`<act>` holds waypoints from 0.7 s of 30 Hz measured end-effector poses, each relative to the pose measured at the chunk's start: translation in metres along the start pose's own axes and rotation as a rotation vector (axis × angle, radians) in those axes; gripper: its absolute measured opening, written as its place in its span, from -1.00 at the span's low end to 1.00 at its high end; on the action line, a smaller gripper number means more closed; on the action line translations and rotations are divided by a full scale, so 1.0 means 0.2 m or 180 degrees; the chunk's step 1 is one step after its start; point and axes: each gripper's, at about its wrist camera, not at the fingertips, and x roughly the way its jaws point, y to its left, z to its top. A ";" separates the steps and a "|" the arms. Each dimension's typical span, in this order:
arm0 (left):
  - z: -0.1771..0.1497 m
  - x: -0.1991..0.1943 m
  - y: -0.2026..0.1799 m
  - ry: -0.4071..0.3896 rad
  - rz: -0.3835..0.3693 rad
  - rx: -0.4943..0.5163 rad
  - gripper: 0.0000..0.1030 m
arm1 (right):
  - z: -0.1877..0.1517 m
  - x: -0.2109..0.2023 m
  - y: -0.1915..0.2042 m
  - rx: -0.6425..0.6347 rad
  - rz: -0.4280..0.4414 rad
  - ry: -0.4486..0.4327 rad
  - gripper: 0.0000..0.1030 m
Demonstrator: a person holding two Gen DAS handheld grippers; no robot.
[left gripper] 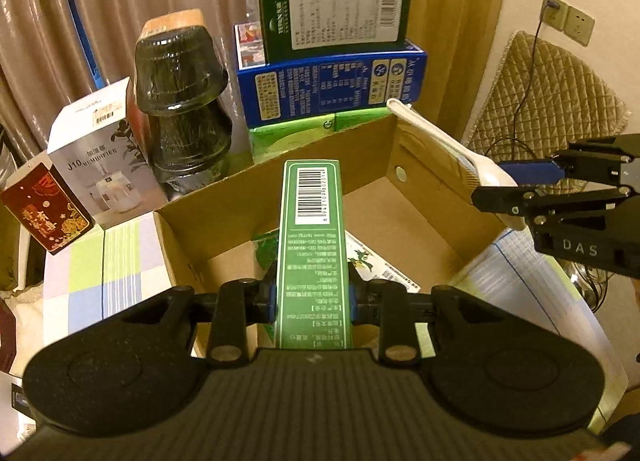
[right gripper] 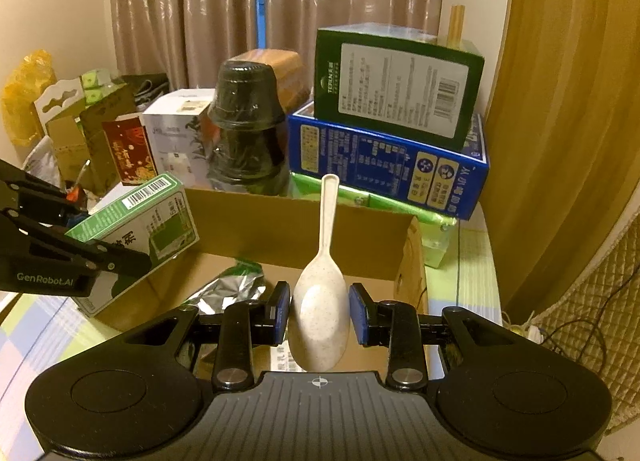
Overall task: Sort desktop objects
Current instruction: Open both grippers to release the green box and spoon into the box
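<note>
Both tongs were loaded and poised over the open brown cardboard box (left gripper: 400,197) at frame centre. The left tongs (left gripper: 312,301) were clamped nearly fully closed on a narrow green carton with a white barcode label (left gripper: 312,237), held above the box interior. The right tongs (right gripper: 319,315) gripped the bowl of a speckled off-white plastic rice spoon (right gripper: 320,301), handle pointing up and away, over the box's near edge.

A crumpled silver-and-green foil pouch (right gripper: 232,285) and some printed paper already lay in the box, so sorting looked partly done. Neither held item had been released.

The red patterned box (left gripper: 44,213), white humidifier box (left gripper: 100,157) and stacked dark bowls (left gripper: 184,101) stood outside at upper left, on the checked surface (left gripper: 100,273); whether they were still to be sorted could not be told.
</note>
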 end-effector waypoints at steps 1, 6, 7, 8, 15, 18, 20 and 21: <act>0.00 0.02 0.01 0.0010 0.0001 -0.0017 -0.51 | 0.00 0.02 0.00 -0.0009 -0.0006 0.0008 -0.43; 0.01 0.12 0.04 0.0052 -0.0032 -0.0072 -0.51 | 0.01 0.10 -0.04 0.0025 -0.0027 0.0047 -0.43; 0.01 0.14 0.04 0.0056 -0.0035 -0.0072 -0.51 | 0.01 0.12 -0.04 0.0028 -0.0030 0.0052 -0.43; 0.01 0.15 0.04 0.0061 -0.0038 -0.0070 -0.51 | 0.01 0.14 -0.05 0.0028 -0.0034 0.0060 -0.43; 0.05 0.28 0.05 0.0015 -0.0138 -0.0195 -0.51 | 0.01 0.26 -0.08 0.0086 -0.0012 0.0047 -0.10; 0.05 0.28 0.06 -0.0023 -0.0184 -0.0281 -0.51 | -0.01 0.26 -0.12 0.0266 0.0047 -0.0017 0.28; 0.05 0.26 0.06 -0.0063 -0.0182 -0.0259 -0.51 | -0.03 0.24 -0.12 0.0211 0.0008 -0.0027 0.29; 0.05 0.25 0.06 -0.0085 -0.0141 -0.0275 -0.51 | -0.04 0.23 -0.12 0.0198 0.0014 -0.0021 0.29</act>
